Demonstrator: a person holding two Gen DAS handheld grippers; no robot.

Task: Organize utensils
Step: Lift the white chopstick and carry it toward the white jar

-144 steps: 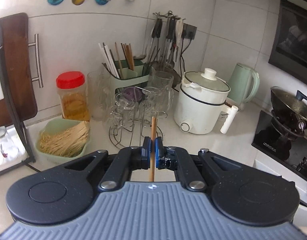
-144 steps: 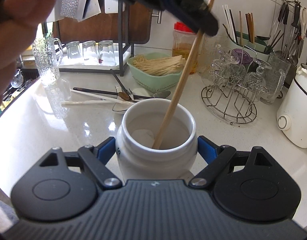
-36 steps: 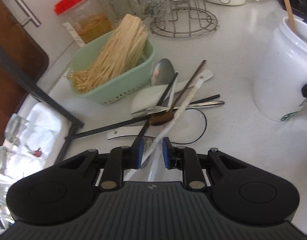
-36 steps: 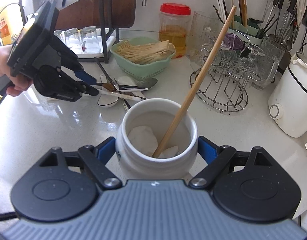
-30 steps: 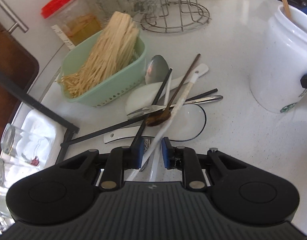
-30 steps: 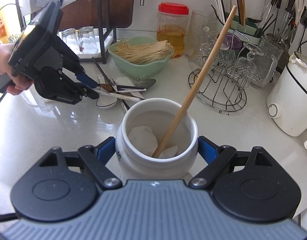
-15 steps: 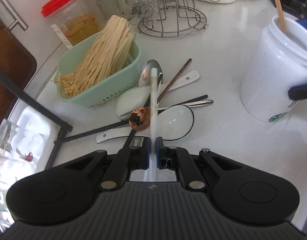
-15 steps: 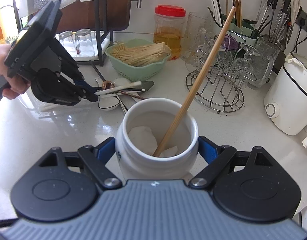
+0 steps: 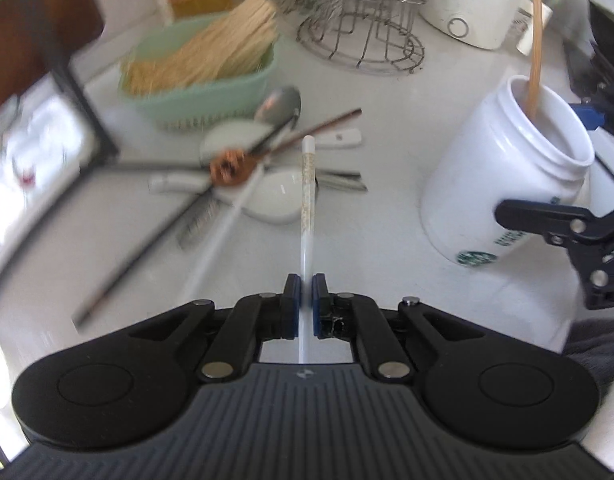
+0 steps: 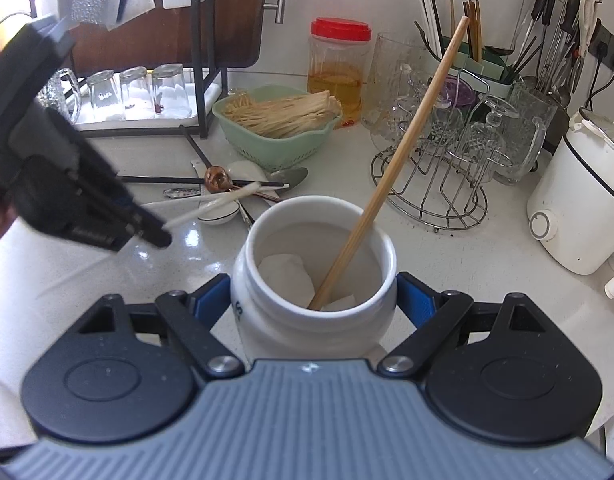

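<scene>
My left gripper [image 9: 305, 285] is shut on a white chopstick [image 9: 308, 184], which sticks out forward and is lifted clear of the utensil pile [image 9: 263, 160]. In the right wrist view the left gripper [image 10: 149, 230] hovers at the left with the white chopstick [image 10: 215, 204] pointing over the pile. My right gripper [image 10: 315, 294] is shut on a white jar [image 10: 319, 202] that stands on the counter. A wooden chopstick [image 10: 407, 148] leans inside the jar. The pile holds a copper spoon [image 9: 227, 166], a metal spoon [image 9: 279, 102], a white ceramic spoon [image 9: 275, 200] and black chopsticks.
A green basket [image 10: 275, 148] of thin pale sticks sits behind the pile. A wire glass rack [image 10: 439, 196], a red-lidded jar [image 10: 339, 64] and a white cooker [image 10: 579, 200] stand along the back and right. A black rack with glasses [image 10: 139, 92] is at the left.
The left gripper closed on the white chopstick, lifted it out of the pile and swung toward the jar while rolling. The right gripper and jar stayed put.
</scene>
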